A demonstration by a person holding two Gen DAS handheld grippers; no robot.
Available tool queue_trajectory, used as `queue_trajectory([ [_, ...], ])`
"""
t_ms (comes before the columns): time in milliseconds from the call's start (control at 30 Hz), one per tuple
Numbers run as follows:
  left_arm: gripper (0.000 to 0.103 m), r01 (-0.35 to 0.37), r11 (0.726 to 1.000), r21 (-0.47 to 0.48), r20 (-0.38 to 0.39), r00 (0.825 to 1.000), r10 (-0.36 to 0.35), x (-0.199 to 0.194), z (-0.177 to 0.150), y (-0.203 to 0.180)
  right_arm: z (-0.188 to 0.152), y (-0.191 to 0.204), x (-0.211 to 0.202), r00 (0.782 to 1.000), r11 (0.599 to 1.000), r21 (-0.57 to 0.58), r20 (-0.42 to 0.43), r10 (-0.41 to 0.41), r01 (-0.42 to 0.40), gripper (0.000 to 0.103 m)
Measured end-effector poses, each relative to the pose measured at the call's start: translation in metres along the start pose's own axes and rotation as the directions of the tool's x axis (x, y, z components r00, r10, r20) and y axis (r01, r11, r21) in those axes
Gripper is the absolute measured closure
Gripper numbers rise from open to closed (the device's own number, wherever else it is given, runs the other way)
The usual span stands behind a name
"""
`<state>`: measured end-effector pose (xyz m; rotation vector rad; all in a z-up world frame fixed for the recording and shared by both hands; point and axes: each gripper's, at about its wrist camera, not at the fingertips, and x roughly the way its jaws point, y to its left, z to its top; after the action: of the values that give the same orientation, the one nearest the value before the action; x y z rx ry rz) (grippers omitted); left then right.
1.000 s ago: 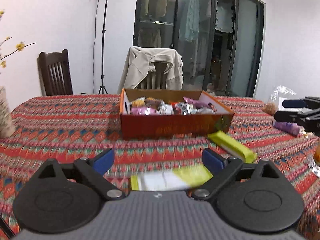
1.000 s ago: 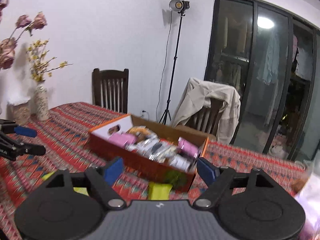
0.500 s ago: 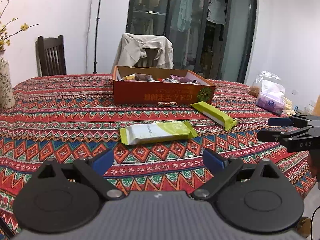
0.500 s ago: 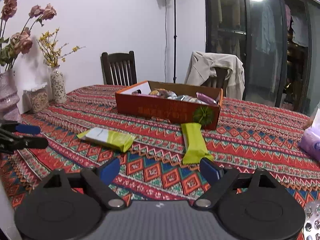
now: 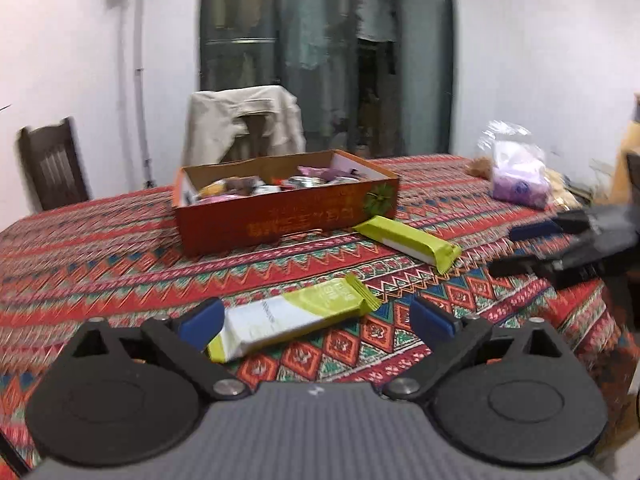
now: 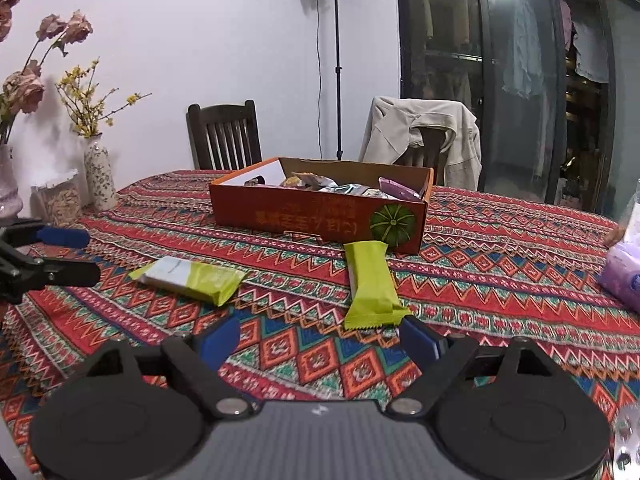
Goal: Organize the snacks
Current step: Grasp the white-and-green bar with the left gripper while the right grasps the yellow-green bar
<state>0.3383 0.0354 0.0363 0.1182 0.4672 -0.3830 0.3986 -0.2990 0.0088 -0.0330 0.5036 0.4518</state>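
Left gripper [image 5: 316, 322]: fingers spread wide, holding nothing. Near bar [image 5: 294, 318] lies flat on the cloth [image 5: 100, 272], its white end just beside the left pad [image 5: 200, 322], its green end pointing toward the right pad. Right gripper [image 6: 318, 340]: fingers likewise spread, empty, with the tail of the far bar [image 6: 370, 284] just ahead of its right pad [image 6: 420, 340].

Handling, judged from appearance: both bars are light, sealed foil-type wrappers, probably slick, with a fairly stiff filling that may crack if squeezed hard. Take hold across the narrow width near mid-length, not on the crimped end fins, which would fold and slip. Close gently. Each bar lies flat, so the lower finger must slide under or the pads must pinch the long edges.

Appearance: near bar is white at one end and lime green at the other, with serrated seals. Far bar is all lime green in the right view, and its head nearly touches the box [image 6: 320, 216].

The box is orange cardboard, open-topped, already holding mixed wrapped snacks. It stands mid-table, beyond both bars.
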Motion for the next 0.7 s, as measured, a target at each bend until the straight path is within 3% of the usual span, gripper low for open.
queue_trajectory([
  [133, 0.001, 0.043, 0.992, 0.119, -0.042, 0.998, -0.039, 0.032, 0.004, 0.009, 0.013, -0.014, 0.025, 1.000, 1.000, 0.010, -0.026, 0.001, -0.001, 0.017],
  [267, 0.001, 0.122, 0.982, 0.142, -0.077, 0.991, -0.112, 0.064, 0.009, 0.023, 0.028, -0.027, 0.059, 0.998, 1.000, 0.009, -0.054, -0.016, 0.016, 0.018],
  [400, 0.001, 0.215, 0.952, 0.216, -0.117, 0.974, -0.193, 0.087, 0.008, 0.027, 0.041, -0.035, 0.096, 0.995, 0.998, -0.009, -0.081, -0.056, 0.055, 0.020],
  [467, 0.001, 0.238, 0.938, 0.253, -0.140, 0.968, -0.208, 0.099, 0.006, 0.028, 0.047, -0.040, 0.112, 0.994, 0.998, -0.007, -0.092, -0.064, 0.063, 0.026],
  [600, 0.002, 0.267, 0.938, 0.219, -0.240, 0.947, -0.213, 0.124, 0.002, 0.035, 0.052, -0.048, 0.139, 0.992, 0.998, 0.000, -0.110, -0.061, 0.061, 0.038],
  [633, 0.004, 0.279, 0.941, 0.194, -0.256, 0.940, -0.226, 0.128, 0.002, 0.039, 0.051, -0.050, 0.144, 0.992, 0.999, 0.006, -0.120, -0.048, 0.049, 0.046],
  [700, 0.016, 0.304, 0.943, 0.134, -0.267, 0.928, -0.261, 0.132, 0.004, 0.047, 0.046, -0.052, 0.148, 0.991, 0.999, 0.009, -0.133, -0.029, 0.031, 0.053],
])
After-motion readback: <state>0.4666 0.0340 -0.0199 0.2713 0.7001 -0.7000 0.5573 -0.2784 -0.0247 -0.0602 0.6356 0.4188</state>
